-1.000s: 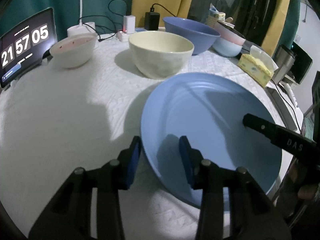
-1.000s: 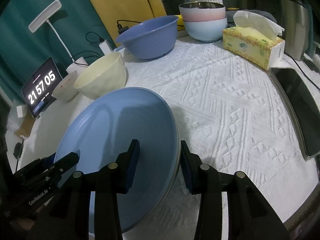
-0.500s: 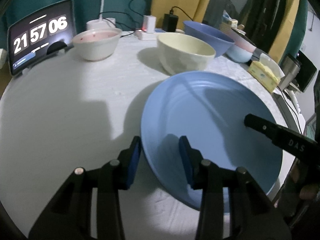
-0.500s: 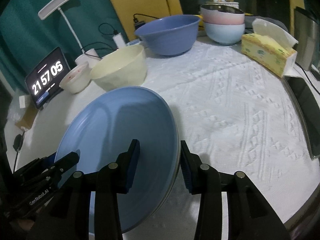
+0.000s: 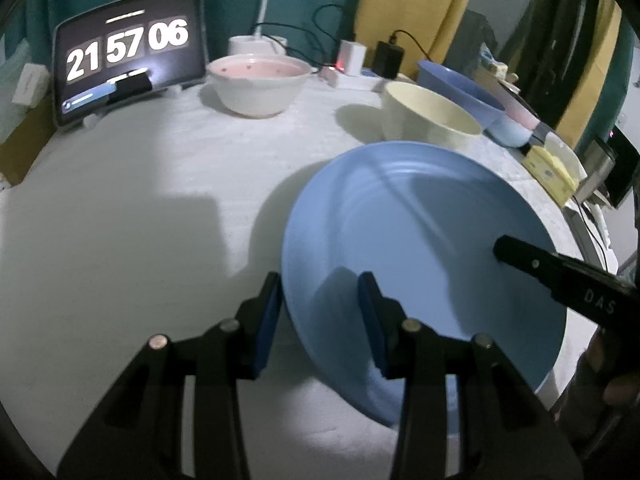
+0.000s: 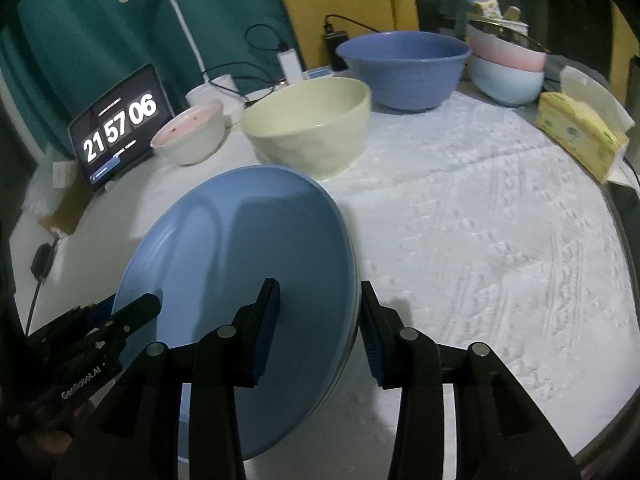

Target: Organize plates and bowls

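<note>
Our left gripper point(image 5: 320, 312) has its jaws clamped on the near-left rim of the round pale-blue plate point(image 5: 420, 240); our right gripper's point(image 6: 318, 320) jaws grip its opposite rim, holding it tilted above the white-clothed bench point(image 6: 480, 220).

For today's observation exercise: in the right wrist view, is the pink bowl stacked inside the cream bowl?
No. The pink bowl sits stacked in the light blue bowl, while the cream bowl stands empty.
</note>
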### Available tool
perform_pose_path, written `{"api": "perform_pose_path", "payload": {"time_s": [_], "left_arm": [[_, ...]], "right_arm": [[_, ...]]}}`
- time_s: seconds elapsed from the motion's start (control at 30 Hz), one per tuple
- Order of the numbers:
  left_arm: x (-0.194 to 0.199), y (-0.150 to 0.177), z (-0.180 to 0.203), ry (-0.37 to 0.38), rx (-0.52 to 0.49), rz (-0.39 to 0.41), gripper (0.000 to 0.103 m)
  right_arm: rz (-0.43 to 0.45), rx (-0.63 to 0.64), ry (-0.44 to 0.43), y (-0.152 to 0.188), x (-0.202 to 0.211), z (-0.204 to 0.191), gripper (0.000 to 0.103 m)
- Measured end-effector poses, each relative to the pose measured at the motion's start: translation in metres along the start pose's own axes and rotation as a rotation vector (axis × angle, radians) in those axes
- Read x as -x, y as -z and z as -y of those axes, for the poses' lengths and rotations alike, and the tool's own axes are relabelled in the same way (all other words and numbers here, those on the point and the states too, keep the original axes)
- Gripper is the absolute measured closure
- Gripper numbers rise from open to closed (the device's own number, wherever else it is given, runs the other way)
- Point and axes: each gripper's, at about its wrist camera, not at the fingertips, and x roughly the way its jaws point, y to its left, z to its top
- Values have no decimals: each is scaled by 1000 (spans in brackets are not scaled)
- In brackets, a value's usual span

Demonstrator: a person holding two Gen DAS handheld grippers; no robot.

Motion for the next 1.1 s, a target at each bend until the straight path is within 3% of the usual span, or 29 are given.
{"api": "perform_pose_path", "payload": {"time_s": [0.67,1.1], "left_arm": [[17,-4,-67,-78,87,44,63],[13,-4,-68,-134,67,55,63]], "right_arm": [[-56,109,-57,-15,-27,-77,62],[-97,98,-71,-16,-47,-80,60]]}}
